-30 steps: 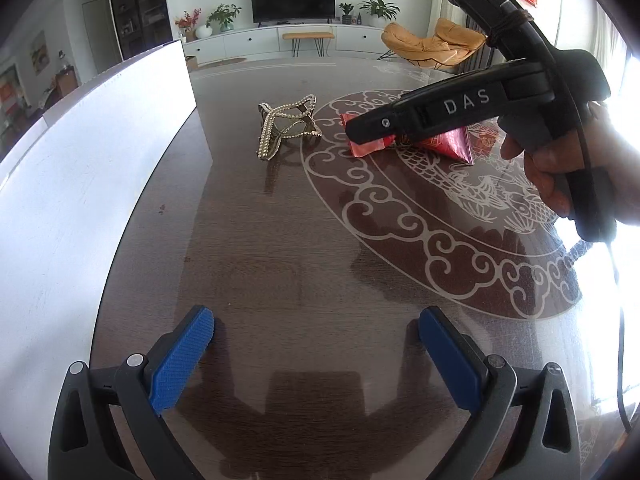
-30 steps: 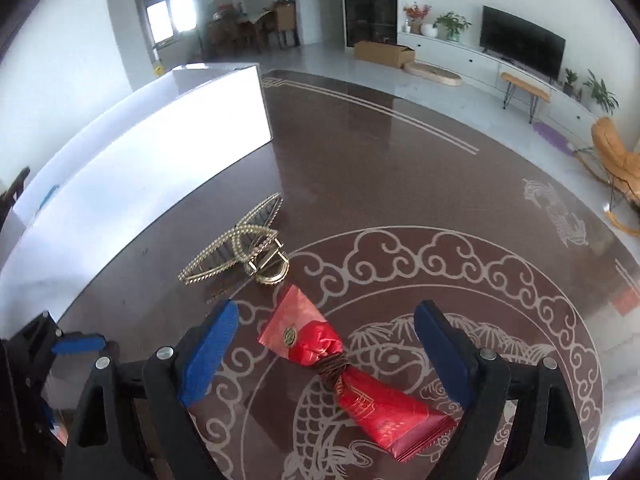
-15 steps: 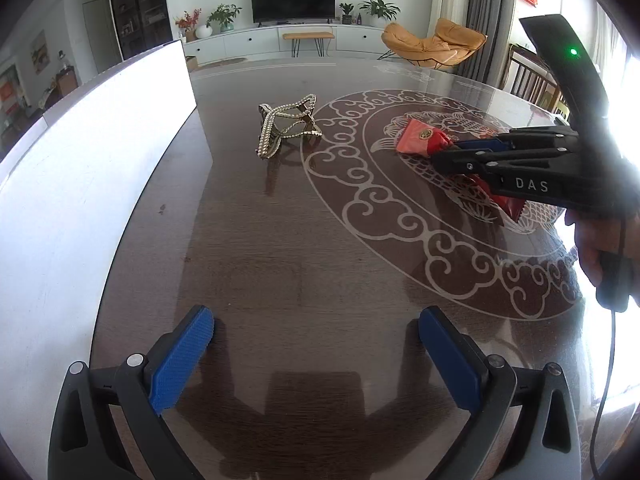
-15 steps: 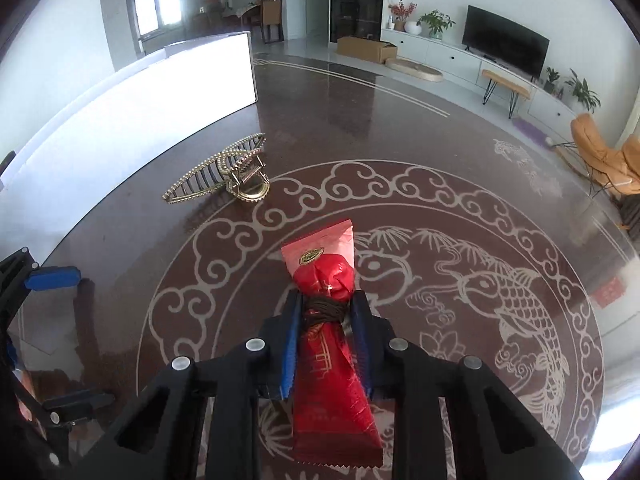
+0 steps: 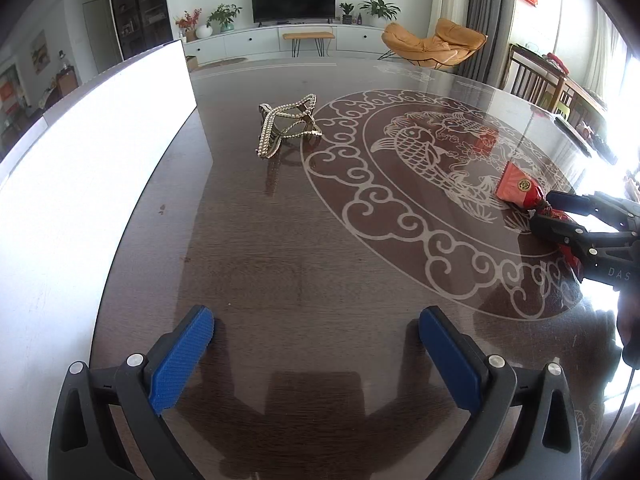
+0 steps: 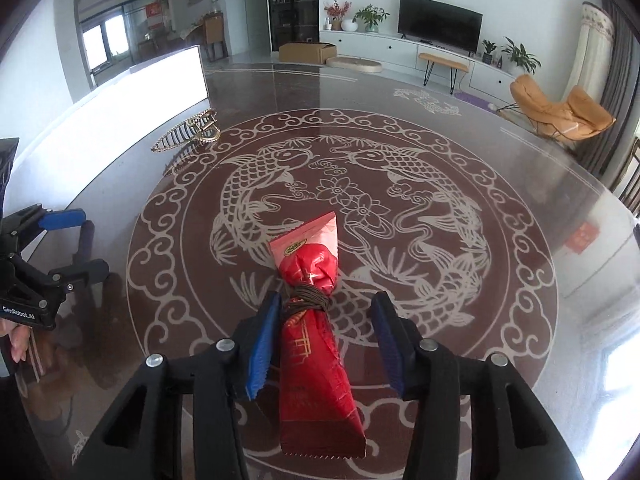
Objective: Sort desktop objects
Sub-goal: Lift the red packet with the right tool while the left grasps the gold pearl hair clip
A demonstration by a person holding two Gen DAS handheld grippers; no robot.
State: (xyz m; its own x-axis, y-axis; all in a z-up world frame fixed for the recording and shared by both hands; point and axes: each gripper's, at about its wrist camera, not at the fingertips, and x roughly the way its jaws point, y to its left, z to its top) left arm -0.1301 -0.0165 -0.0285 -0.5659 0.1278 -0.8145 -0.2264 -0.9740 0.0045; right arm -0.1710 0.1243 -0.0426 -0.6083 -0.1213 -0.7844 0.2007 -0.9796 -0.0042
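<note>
Right gripper (image 6: pixel 326 342) jaws have just been opening and are seen parted, with the red candy packet (image 6: pixel 316 320) lying between the blue pads (image 6: pixel 260 352) — no longer clamped as it was half a second ago. Since the first earlier frames the packet has been shifted away from the hair clip onto the table's (image 6: pixel 500 320) fish medallion, so this item is judged placed. Left gripper (image 5: pixel 316 360) is held wide open and empty over bare wood. Farther off, the beaded hair clip (image 5: pixel 286 128) is left near the white box (image 5: pixel 100 160), unsorted.
</note>
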